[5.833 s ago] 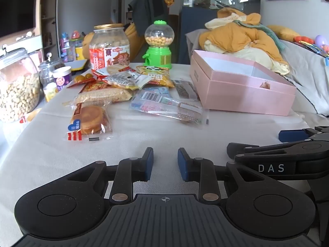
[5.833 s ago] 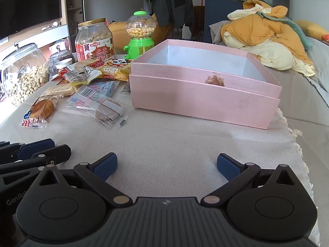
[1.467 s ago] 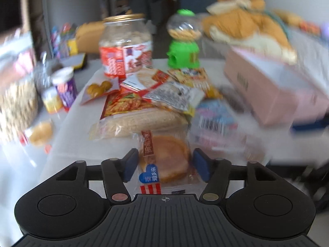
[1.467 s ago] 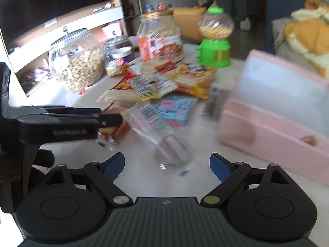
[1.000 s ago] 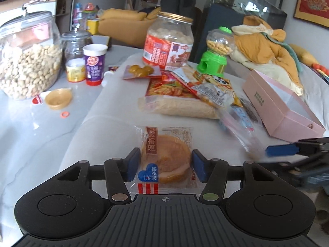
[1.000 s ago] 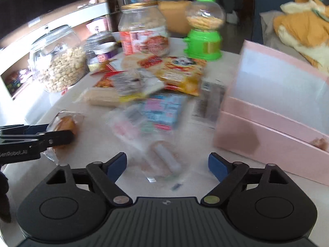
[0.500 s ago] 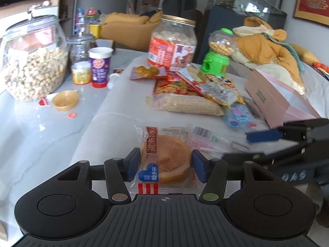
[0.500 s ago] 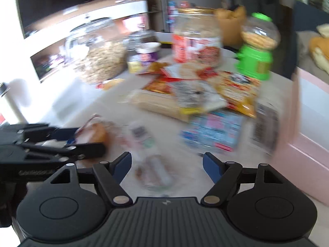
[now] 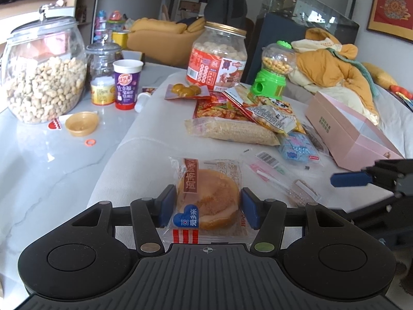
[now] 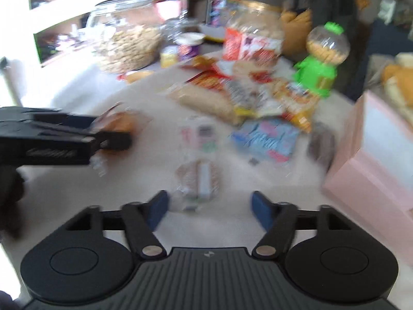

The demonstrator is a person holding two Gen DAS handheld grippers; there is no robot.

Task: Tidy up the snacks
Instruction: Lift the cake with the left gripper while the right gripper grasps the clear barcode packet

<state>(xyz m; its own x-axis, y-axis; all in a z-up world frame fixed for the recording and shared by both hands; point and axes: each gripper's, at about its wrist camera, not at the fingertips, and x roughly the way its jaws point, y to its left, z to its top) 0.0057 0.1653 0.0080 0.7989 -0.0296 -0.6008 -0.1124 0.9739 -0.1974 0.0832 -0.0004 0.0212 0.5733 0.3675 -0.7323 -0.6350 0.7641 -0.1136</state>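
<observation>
Fingers of my left gripper (image 9: 206, 208) sit on either side of the round golden pastry in its clear plastic wrapper (image 9: 207, 201), their blue pads touching the wrapper's edges, so I read it as pinching the pack, which lies on the white cloth over the counter (image 9: 134, 160). My right gripper (image 10: 209, 210) is spread wide, with nothing between its fingers; just ahead of them lies a clear packet with a brown wafer-like snack (image 10: 198, 178), though this view is blurred by motion. In the left wrist view that same clear packet (image 9: 284, 183) lies just right of the pastry, and the tip of my right gripper shows near it at the frame's right edge. Farther back the other snacks lie heaped together: a long clear bag of pale crumbly cake (image 9: 229, 130), a red printed pouch (image 9: 219, 109), a light blue packet (image 9: 299, 149) and a yellow cartoon bag (image 9: 273, 113). An open pink rectangular cardboard box (image 9: 346, 137) stands to the right of the heap. Behind it are a green gumball dispenser (image 9: 273, 77), a tall clear plastic jar with a red label (image 9: 219, 59) and, off the cloth at the left, a big glass jar of peanuts (image 9: 44, 77).
</observation>
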